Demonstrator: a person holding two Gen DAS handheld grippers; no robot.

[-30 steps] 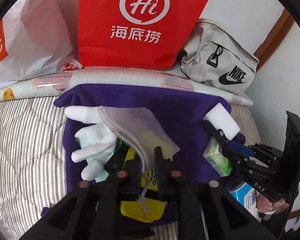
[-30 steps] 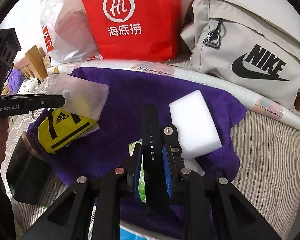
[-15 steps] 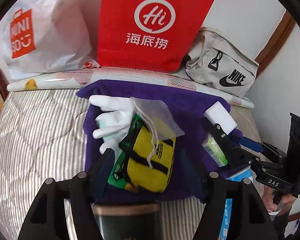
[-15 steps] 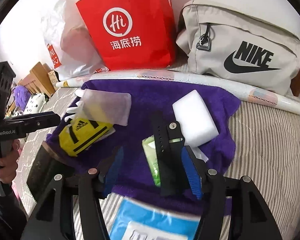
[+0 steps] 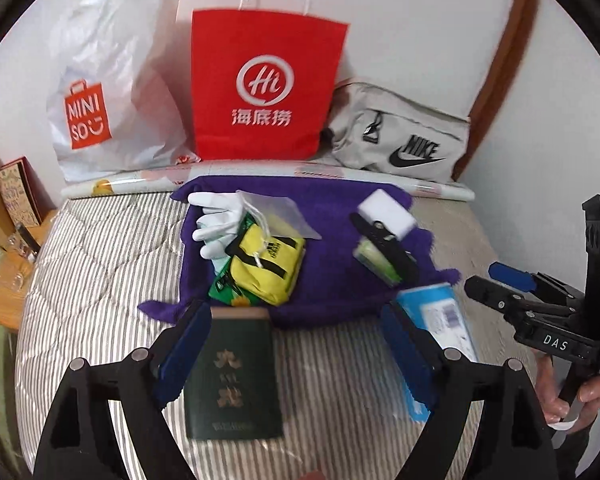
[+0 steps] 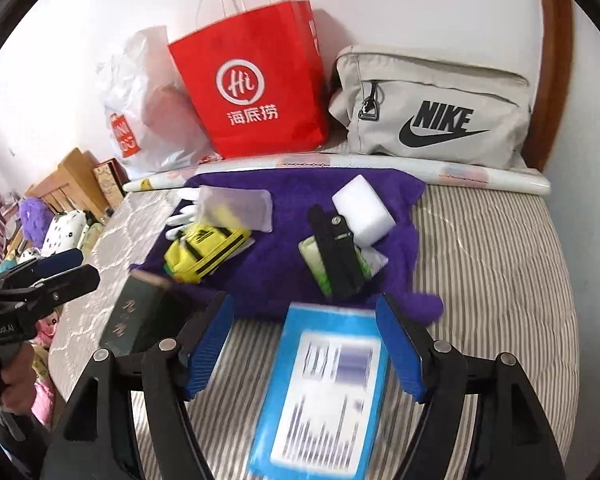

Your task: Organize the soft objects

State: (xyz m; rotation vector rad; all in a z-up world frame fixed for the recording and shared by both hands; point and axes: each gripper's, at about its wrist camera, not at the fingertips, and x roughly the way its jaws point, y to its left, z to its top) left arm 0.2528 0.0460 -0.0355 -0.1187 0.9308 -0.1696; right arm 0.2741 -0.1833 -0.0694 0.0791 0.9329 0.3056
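A purple towel point(image 5: 332, 216) lies on the striped bed. On its left part sit a white glove point(image 5: 214, 216), a translucent drawstring pouch point(image 5: 278, 214), a yellow pouch point(image 5: 270, 266) and a green packet point(image 5: 224, 290). On its right part rest a white sponge point(image 6: 364, 210), a black strap point(image 6: 336, 254) and a green tissue pack point(image 6: 314, 262). My left gripper point(image 5: 294, 312) hangs above the towel's near edge, jaws opening, nothing between them. Over a blue packet point(image 6: 324, 392) my right gripper point(image 6: 304, 304) hovers, jaws opening, gripping nothing.
A dark green booklet point(image 5: 232, 372) lies on the bed point(image 5: 100, 280) near my left fingers. Along the wall behind stand a white shopping bag point(image 5: 112, 92), a red paper bag point(image 5: 264, 84), a grey sling bag point(image 5: 400, 140) and a rolled sheet point(image 5: 140, 184). Wooden furniture point(image 6: 72, 184) stands left.
Both grippers let go, the left of the pouch's drawstring and the right of the black strap. Both pulled back and upward with jaws spreading wide, bringing the booklet and blue packet into view.
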